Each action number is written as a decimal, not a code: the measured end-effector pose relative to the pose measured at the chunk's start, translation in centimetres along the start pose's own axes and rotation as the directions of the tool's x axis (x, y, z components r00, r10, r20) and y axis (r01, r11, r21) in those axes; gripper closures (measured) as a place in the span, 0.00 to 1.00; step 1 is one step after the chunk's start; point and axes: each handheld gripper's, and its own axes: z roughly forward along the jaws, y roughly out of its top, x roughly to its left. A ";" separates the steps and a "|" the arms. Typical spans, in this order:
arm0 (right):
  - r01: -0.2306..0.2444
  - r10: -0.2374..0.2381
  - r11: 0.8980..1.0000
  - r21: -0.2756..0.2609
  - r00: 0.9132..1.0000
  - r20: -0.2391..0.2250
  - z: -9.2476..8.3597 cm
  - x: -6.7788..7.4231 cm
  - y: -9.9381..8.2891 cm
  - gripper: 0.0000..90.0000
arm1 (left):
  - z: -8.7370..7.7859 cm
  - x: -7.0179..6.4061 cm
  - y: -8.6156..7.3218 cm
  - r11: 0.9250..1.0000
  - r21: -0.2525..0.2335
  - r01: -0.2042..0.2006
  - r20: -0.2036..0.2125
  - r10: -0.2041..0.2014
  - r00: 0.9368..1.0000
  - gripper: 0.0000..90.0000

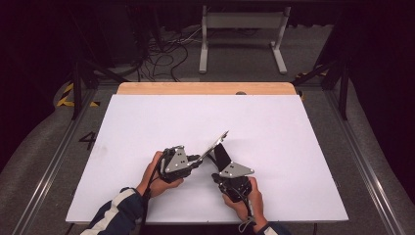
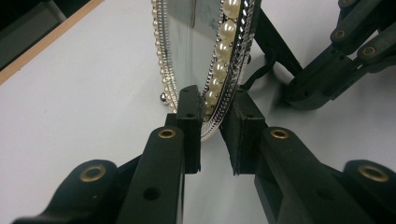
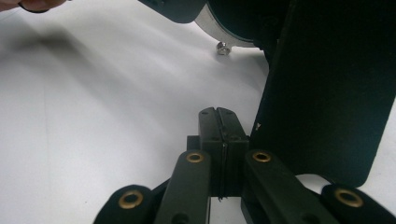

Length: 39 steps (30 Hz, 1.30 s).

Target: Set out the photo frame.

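So the left gripper point(image 2: 212, 123) has the picture frame point(image 2: 205, 60) between its jaws, edge-on, pearl-trimmed rim right at the pads, which look clamped on it. The frame stands tilted on the white table point(image 1: 147, 122). The right gripper point(image 3: 218, 135) is closed on nothing, its jaws just beside the frame's black back stand point(image 3: 327, 93).

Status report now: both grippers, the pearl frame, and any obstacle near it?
Left gripper jaws around the pearl-edged frame rim. Right gripper jaws shut, empty, beside the frame's black back stand. Nothing else on white table.
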 end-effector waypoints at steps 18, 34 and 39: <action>-0.024 0.024 1.000 0.013 1.000 0.007 -0.5 -1.6 -0.2 1.00 | -0.4 -1.4 0.9 0.999 0.029 -0.028 -0.013 0.029 1.000 0.86; -0.004 0.004 1.000 0.027 1.000 -0.013 -0.8 -2.8 -0.4 1.00 | 0.0 -1.6 1.1 1.000 0.019 -0.012 0.000 0.012 1.000 0.85; 0.001 -0.001 0.999 0.033 1.000 -0.010 -0.9 -3.5 -0.5 1.00 | 0.3 -1.7 1.2 1.000 0.012 -0.012 0.002 0.012 1.000 0.85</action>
